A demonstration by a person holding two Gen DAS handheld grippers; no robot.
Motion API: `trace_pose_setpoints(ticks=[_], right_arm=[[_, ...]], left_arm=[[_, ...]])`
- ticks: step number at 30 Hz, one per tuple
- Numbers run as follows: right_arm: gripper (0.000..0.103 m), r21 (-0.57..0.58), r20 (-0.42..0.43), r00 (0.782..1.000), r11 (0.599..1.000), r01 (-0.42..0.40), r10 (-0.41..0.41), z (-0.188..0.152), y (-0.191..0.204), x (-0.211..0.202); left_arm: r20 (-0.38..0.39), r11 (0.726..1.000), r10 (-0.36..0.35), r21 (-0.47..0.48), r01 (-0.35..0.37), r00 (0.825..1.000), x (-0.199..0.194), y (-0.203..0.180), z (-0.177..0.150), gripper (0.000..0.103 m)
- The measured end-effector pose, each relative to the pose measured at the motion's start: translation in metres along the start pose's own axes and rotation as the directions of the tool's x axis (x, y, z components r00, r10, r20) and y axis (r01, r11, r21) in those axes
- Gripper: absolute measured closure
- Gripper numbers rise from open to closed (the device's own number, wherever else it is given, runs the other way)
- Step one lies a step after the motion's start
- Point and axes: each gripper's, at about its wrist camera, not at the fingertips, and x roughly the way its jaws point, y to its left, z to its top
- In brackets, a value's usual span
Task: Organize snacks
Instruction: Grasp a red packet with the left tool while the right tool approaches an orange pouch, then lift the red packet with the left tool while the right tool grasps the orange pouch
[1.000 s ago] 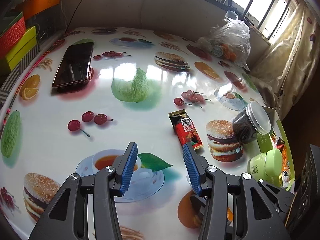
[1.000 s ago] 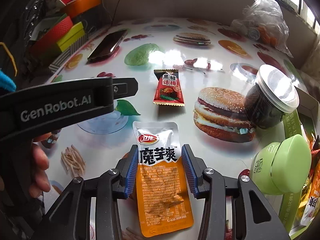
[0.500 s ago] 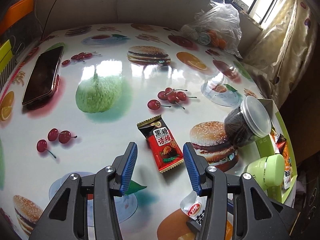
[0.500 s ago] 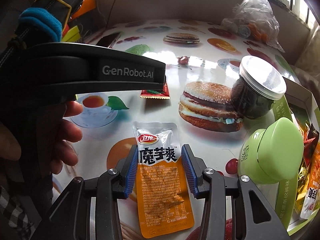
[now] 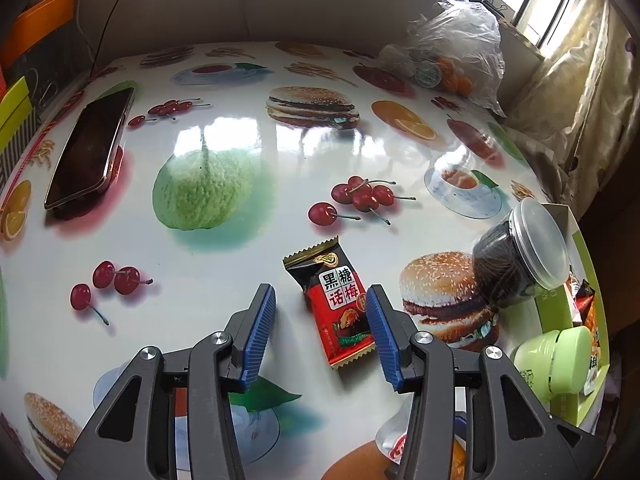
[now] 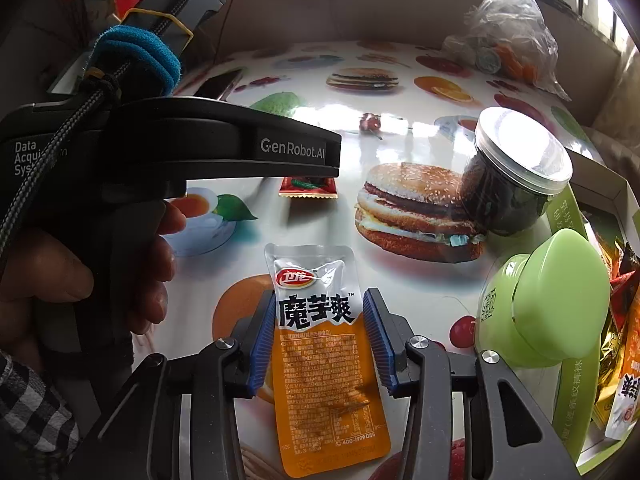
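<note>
A red and black candy packet (image 5: 338, 304) lies flat on the printed tablecloth. My left gripper (image 5: 320, 304) is open, and the packet lies between its blue pads, closer to the right pad. In the right wrist view only the packet's lower edge (image 6: 308, 189) shows under the left gripper's body. My right gripper (image 6: 320, 308) is open around an orange and white snack pouch (image 6: 320, 344) that lies flat on the table, pads close to its sides. The pouch's top corner shows in the left wrist view (image 5: 394, 442).
A dark jar with a clear lid (image 5: 516, 260) and a green tub (image 5: 556, 360) lie at the right by a green box of snacks (image 6: 616, 320). A phone (image 5: 92, 148) lies far left. A plastic bag (image 5: 452, 52) sits at the back right.
My left gripper moved forward and right until the red candy packet lay between its open pads. My right gripper stayed around the orange pouch, drifting slightly right.
</note>
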Motion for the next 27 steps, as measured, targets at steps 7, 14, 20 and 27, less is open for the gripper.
trace_pose_setpoints(ticks=[7,14,20,27], right_arm=[[0.061,0.001,0.000,1.000,1.000,0.000,0.000,0.001,-0.001,0.000],[0.061,-0.010,0.003,1.000,1.000,0.014,-0.014,0.000,0.001,-0.002],[0.062,-0.012,0.017,1.000,1.000,0.023,-0.023,-0.002,0.002,-0.005],[0.067,-0.020,0.033,0.999,0.999,0.032,-0.031,-0.002,0.006,-0.011]], left_arm=[[0.003,1.000,0.004,0.002,-0.004,1.000,0.000,0.001,0.000,0.081],[0.020,1.000,0.009,-0.006,-0.008,1.000,-0.007,0.006,-0.002,0.088],[0.044,1.000,0.012,-0.028,-0.011,0.999,-0.020,0.014,-0.007,0.090],[0.089,0.999,0.012,-0.044,-0.008,0.996,-0.043,0.021,-0.012,0.090]])
